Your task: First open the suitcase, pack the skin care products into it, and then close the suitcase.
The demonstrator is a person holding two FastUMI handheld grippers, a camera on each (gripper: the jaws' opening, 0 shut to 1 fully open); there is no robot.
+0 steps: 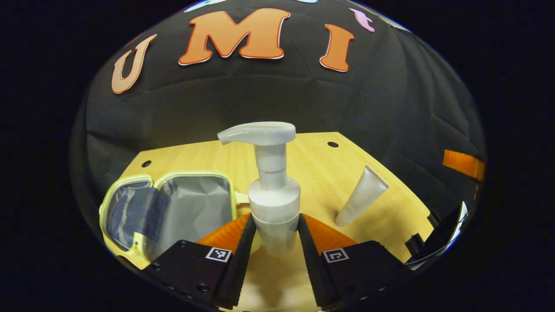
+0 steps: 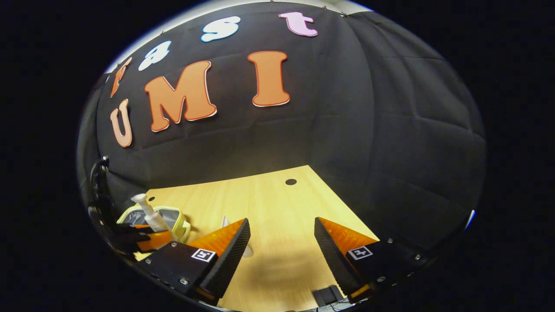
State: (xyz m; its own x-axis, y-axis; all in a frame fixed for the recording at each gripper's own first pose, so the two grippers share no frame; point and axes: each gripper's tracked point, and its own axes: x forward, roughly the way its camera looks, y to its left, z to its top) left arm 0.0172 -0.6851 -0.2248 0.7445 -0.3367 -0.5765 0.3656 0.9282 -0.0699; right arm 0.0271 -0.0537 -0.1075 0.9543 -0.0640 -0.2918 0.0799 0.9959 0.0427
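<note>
In the left gripper view my left gripper (image 1: 275, 229) is shut on a white pump bottle (image 1: 274, 190), held upright above the table. To its left lies the small pale-yellow suitcase (image 1: 171, 206), open, with a grey lining. A white tube (image 1: 362, 196) lies on the wood to the right. In the right gripper view my right gripper (image 2: 282, 240) is open with nothing between its fingers, over bare table. Far left there, the left gripper (image 2: 143, 237) holds the pump bottle (image 2: 149, 214) in front of the suitcase (image 2: 175, 216). The tip of the white tube (image 2: 224, 222) peeks from behind my right gripper's left finger.
The light wooden table (image 2: 269, 203) has round holes near its far corners (image 2: 291, 181) (image 1: 332, 144). Black cloth walls close it in behind and on the right. A small dark fitting (image 2: 328, 296) sits at the table's near edge.
</note>
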